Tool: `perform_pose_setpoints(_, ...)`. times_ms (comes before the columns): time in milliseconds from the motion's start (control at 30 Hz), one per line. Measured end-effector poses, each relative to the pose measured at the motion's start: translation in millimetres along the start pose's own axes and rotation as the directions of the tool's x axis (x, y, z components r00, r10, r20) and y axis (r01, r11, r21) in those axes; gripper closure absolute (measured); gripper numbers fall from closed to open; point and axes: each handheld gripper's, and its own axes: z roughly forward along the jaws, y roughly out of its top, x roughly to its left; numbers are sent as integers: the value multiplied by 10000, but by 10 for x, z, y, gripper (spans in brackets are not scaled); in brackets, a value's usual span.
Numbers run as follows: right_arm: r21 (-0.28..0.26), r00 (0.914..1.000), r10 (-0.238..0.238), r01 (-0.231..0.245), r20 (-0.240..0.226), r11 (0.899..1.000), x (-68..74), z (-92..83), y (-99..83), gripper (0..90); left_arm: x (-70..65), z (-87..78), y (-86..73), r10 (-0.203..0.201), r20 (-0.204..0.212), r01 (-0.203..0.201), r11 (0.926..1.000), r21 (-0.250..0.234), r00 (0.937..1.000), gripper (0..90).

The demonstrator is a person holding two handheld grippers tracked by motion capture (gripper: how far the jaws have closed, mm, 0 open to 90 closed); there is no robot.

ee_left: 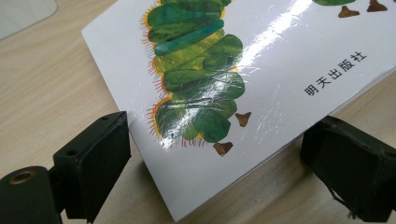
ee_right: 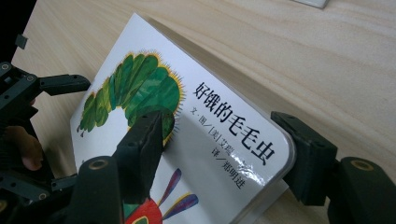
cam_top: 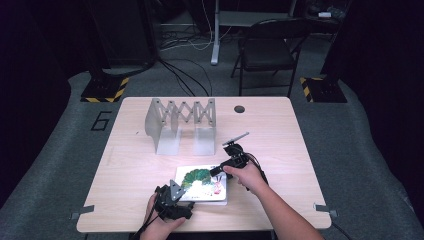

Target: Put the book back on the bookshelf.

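Observation:
A white picture book (cam_top: 204,184) with a green caterpillar on its cover lies near the table's front edge. My right gripper (cam_top: 216,171) comes in from the book's right and is shut on its upper right corner. In the right gripper view one jaw presses on the cover (ee_right: 140,88) and the other sits under the rounded corner, which is raised off the wood. My left gripper (cam_top: 186,199) is at the book's lower left corner. In the left gripper view its jaws stand wide apart on either side of that corner (ee_left: 210,79) without pressing on it.
A grey accordion-style rack (cam_top: 180,122) stands at the back left of the wooden table (cam_top: 280,135). A dark round hole (cam_top: 239,109) sits near the far edge. A folding chair (cam_top: 267,47) stands beyond the table.

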Motion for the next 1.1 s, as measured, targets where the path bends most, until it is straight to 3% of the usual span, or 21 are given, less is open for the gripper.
perform_pose_setpoints(200, 164, 9998, 192, -191, -32, 9997, -36, 23, -11, 363, 74, -22, 7, 1, 517, -21, 9993, 380, 9987, 100)
perform_pose_setpoints(333, 187, 9998, 189, -188, -45, 9996, -43, 26, -11, 363, 159, -46, 11, -305, 1028, 264, 9988, 408, 9942, 114)
perform_pose_setpoints(500, 122, 9998, 137, -135, -123, 9998, -45, 22, -9, 364, 252, -62, 16, -593, 1656, 529, 9977, 428, 9844, 130)
perform_pose_setpoints(567, 27, 9998, 139, -138, -160, 9999, -45, 17, -8, 367, 277, -70, 22, -672, 1815, 593, 9971, 486, 9811, 139)
perform_pose_setpoints(700, -10, 9996, 148, -148, -227, 9999, -44, 6, -5, 373, 295, -77, 38, -613, 1855, 509, 9969, 603, 9807, 151)
perform_pose_setpoints(867, -22, 9997, 113, -113, -231, 9999, -46, 5, -4, 375, 376, -100, 57, -920, 2380, 769, 9944, 720, 9669, 178)
perform_pose_setpoints(933, -33, 9997, 90, -91, -235, 10000, -48, 6, -3, 375, 401, -112, 60, -1212, 2604, 1070, 9919, 682, 9579, 196)
perform_pose_setpoints(967, -45, 9997, 77, -78, -235, 10000, -48, 7, -3, 375, 402, -117, 62, -1370, 2609, 1239, 9901, 661, 9556, 207)
perform_pose_setpoints(1033, -45, 9996, 96, -97, -261, 9999, -46, 8, -3, 375, 426, -127, 72, -1343, 2679, 1212, 9905, 652, 9540, 223)
perform_pose_setpoints(1100, -27, 9995, 166, -167, -267, 9999, -42, 8, -3, 375, 441, -138, 79, -1589, 2778, 1468, 9871, 641, 9474, 248)
